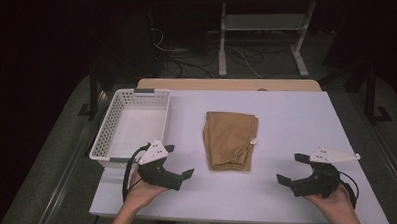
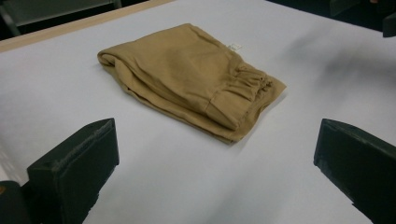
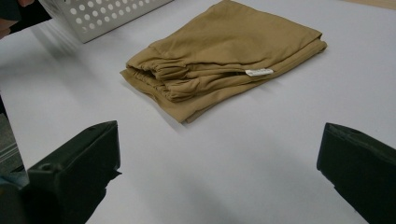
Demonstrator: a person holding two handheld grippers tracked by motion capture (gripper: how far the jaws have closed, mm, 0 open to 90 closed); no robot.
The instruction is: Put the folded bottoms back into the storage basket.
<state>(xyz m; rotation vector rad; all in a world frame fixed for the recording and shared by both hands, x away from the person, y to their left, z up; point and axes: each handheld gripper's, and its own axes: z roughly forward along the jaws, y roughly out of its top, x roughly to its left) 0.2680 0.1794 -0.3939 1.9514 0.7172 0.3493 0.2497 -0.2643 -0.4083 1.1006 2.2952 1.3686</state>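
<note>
Both pairs of jaws stand wide apart with nothing between them. The left gripper [image 1: 177, 164] sits at the near side of the surface [image 1: 286, 125], to the left of the folded tan garment [image 1: 230, 139] and apart from it; the right gripper [image 1: 293, 169] sits at the same near side, well to the garment's right and also apart from it. Each is cradled in a hand, the left hand [image 1: 142, 191] and right hand [image 1: 336, 202] coming in from the near edge. In the left gripper view the garment [image 2: 187, 77] lies ahead of the open jaws, its gathered waistband turned toward the near right; in the right gripper view the garment [image 3: 219, 56] shows the same gathered band at its near left and a small white label [image 3: 259, 72] on its side. The garment rests flat, neatly folded, at the middle of the surface. A white perforated basket [image 1: 98, 141] stands to the garment's left, near but not touching, and looks empty. As a judgement, the work is at its start: the garment appears untouched, neither gripper has closed on it, and reaching in, grasping and moving it, most likely into the basket, all remain to do.
</note>
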